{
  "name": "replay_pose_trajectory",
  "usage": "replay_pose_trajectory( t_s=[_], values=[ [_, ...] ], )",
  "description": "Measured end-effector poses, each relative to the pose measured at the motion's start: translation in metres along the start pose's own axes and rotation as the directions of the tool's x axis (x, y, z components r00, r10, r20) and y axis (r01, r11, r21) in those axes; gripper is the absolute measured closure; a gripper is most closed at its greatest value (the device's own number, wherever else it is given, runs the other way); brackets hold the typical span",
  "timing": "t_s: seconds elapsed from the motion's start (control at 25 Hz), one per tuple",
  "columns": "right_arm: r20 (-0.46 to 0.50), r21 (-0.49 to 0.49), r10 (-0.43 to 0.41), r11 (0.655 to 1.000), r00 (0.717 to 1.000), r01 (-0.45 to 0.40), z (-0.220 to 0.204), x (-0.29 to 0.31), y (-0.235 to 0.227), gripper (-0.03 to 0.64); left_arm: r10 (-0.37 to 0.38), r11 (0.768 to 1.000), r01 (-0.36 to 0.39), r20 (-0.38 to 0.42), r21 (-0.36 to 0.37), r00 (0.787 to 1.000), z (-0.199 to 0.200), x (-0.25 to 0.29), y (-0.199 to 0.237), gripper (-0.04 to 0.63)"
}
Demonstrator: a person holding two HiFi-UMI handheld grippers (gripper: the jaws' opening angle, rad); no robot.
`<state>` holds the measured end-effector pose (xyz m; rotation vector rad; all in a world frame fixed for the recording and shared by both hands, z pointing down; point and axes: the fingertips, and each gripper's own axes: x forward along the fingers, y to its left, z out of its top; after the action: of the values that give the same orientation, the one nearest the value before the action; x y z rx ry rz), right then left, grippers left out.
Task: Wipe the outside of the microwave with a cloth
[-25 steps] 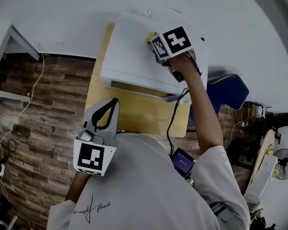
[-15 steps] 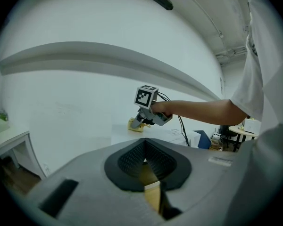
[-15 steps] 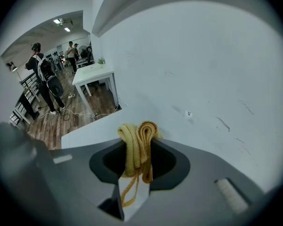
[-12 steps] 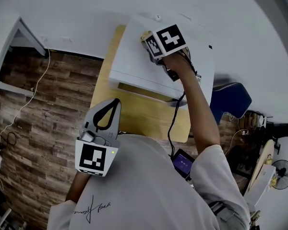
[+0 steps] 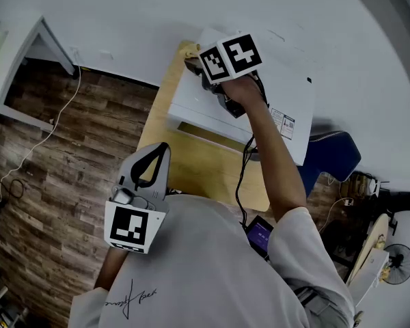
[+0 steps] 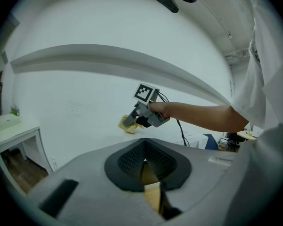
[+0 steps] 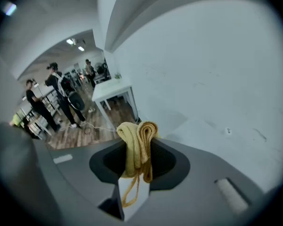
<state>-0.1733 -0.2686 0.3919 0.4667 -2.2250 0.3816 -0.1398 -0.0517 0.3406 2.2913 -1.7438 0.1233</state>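
Our right gripper (image 5: 197, 65), clenched on the yellow cloth (image 7: 137, 142), has slid leftward to the microwave's (image 5: 287, 80) far left corner, so this top pass looks nearly done, while our left gripper (image 6: 144, 161) hangs closed and empty

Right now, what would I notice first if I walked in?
The right gripper with its black-and-white cube, up over the white microwave. Its jaws pinch a folded yellow cloth at the microwave's left corner. The left gripper hangs low, shut and empty.
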Motion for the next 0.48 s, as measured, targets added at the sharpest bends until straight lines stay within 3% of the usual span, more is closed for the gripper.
replay_pose_trajectory(
  t_s=[0.12, 0.48],
  values=[
    [0.053, 0.032, 0.063, 0.997, 0.997, -0.065, 0.012, -0.012, 0.013, 0.497, 0.000, 1.000, 0.000, 0.002, -0.024, 1.000, 0.001, -0.002, 0.002, 0.606],
    [0.096, 0.076, -0.014, 0.997, 0.995, 0.007, -0.002, -0.068, -0.016, 0.499, -0.099, 0.995, 0.099, 0.025, -0.003, 0.995, 0.011, 0.007, -0.024, 0.604]
  ],
)
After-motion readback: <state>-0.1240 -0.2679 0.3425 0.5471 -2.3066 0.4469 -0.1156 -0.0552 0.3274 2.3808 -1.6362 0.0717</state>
